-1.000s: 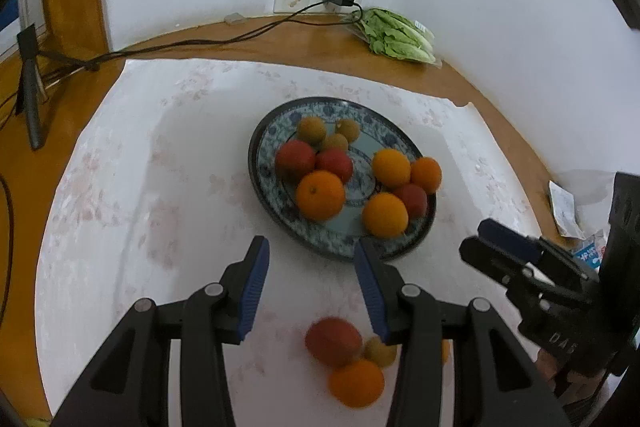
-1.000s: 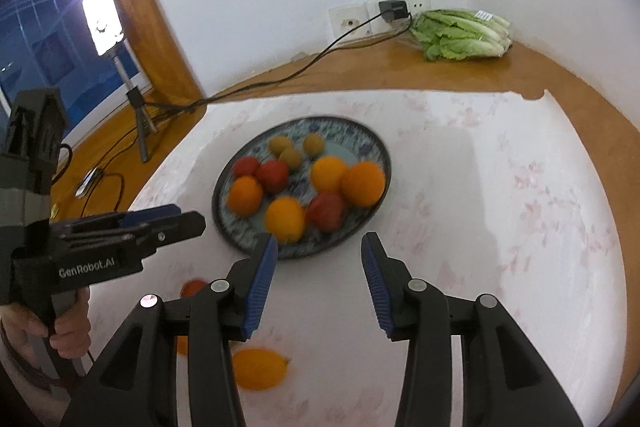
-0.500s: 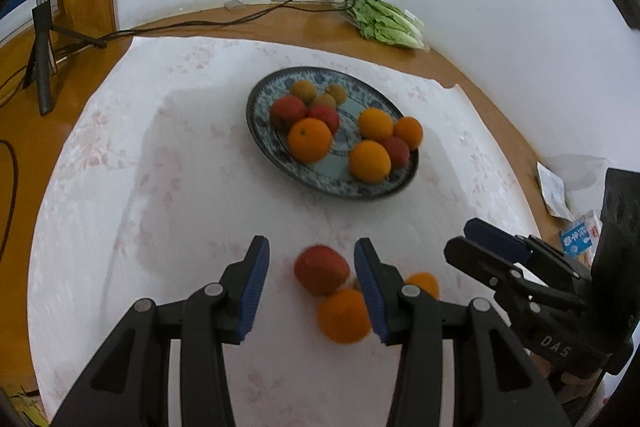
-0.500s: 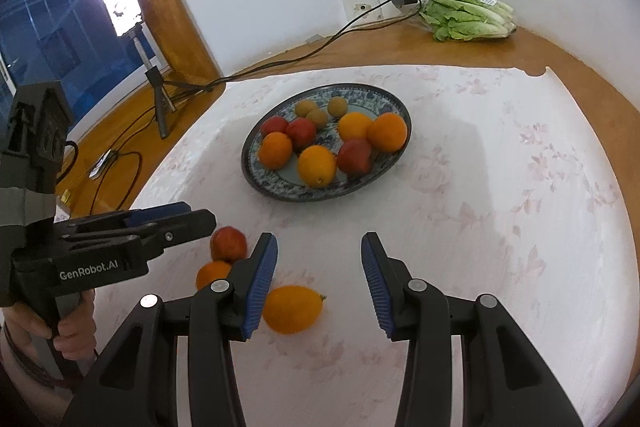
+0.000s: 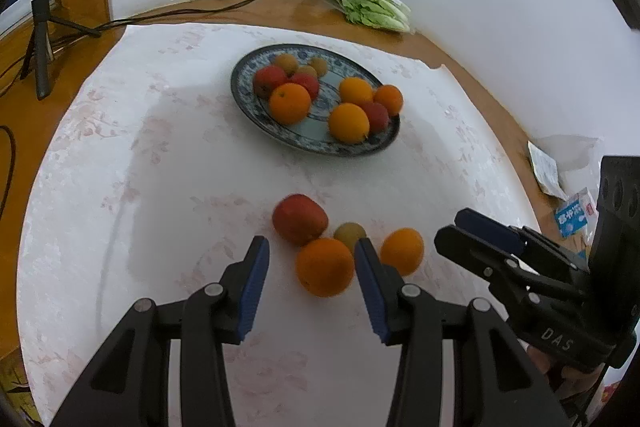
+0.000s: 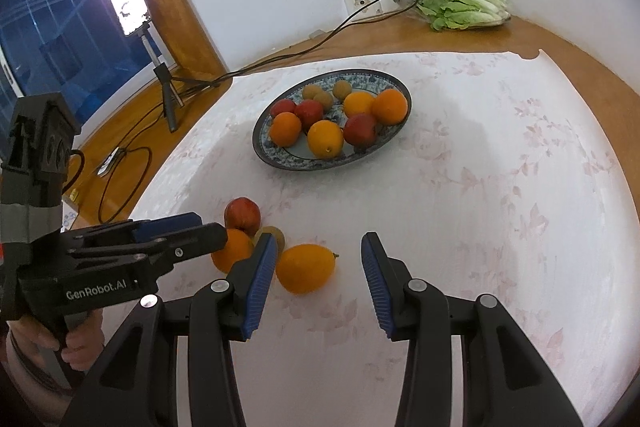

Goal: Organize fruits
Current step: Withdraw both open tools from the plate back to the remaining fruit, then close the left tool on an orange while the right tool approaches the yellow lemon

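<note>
A blue-patterned plate [image 5: 320, 149] [image 6: 280, 161] holds several oranges, red apples and kiwis at the middle of the white cloth. Nearer to me lie loose fruits: a red apple [image 5: 298, 219] [image 6: 242, 213], a kiwi [image 5: 349, 233], an orange [image 5: 325, 271] [image 6: 230, 253] and a yellow-orange lemon-shaped fruit [image 5: 402, 251] [image 6: 306, 268]. My left gripper [image 5: 311, 249] [image 6: 200, 231] hovers open over the orange and apple, touching neither. My right gripper [image 6: 320, 247] [image 5: 472, 231] is open just above and right of the lemon-shaped fruit, with nothing between its pads.
A bag of lettuce [image 5: 376, 11] [image 6: 464, 9] lies by the wall sockets, and a cable runs left from it. A lamp on a small tripod [image 6: 128, 3] stands at the left. Packets [image 5: 572, 219] lie at the table's right edge. A hand [image 6: 80, 343] holds the left gripper.
Both grippers have drawn back from the plate toward the near side of the table. The loose fruits now show up between and just ahead of the fingers. Neither jaw opening has changed.
</note>
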Action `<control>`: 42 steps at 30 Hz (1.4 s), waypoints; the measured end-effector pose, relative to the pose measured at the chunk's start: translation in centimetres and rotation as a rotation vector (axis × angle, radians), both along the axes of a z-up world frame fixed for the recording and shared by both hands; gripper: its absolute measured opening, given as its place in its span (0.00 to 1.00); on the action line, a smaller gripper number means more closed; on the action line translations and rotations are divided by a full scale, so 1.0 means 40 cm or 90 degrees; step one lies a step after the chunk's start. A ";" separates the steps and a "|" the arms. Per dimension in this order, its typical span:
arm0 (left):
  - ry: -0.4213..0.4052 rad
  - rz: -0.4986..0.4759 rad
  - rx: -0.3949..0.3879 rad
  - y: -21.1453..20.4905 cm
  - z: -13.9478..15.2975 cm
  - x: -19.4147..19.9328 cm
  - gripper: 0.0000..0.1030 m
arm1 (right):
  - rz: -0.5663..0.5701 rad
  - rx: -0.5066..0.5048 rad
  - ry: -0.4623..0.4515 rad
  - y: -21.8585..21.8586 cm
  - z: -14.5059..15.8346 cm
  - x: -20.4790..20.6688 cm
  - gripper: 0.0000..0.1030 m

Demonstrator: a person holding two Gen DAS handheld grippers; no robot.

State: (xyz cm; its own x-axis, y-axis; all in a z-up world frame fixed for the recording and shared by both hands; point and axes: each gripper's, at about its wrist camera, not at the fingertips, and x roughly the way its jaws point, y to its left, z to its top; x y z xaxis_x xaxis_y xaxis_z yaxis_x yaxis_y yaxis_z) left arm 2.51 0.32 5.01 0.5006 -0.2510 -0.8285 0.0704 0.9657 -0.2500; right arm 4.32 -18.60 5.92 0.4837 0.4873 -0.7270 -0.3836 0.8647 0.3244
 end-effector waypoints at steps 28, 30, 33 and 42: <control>0.021 -0.026 0.007 -0.027 -0.058 0.008 0.36 | -0.007 0.004 0.018 -0.014 -0.024 -0.002 0.44; 0.018 -0.030 0.016 -0.031 -0.056 0.005 0.36 | -0.008 0.004 0.019 -0.014 -0.025 -0.002 0.44; 0.019 -0.036 0.010 -0.030 -0.052 0.002 0.35 | -0.008 0.004 0.019 -0.014 -0.025 -0.002 0.44; -0.003 -0.026 0.000 -0.007 -0.017 -0.005 0.35 | 0.005 0.003 0.018 0.003 -0.024 -0.005 0.44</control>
State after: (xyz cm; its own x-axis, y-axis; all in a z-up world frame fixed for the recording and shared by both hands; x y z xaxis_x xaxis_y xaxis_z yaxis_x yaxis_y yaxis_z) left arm 2.30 0.03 4.34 0.4934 -0.2709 -0.8265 0.1102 0.9621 -0.2496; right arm 4.10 -18.48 4.94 0.4590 0.4944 -0.7382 -0.3805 0.8602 0.3395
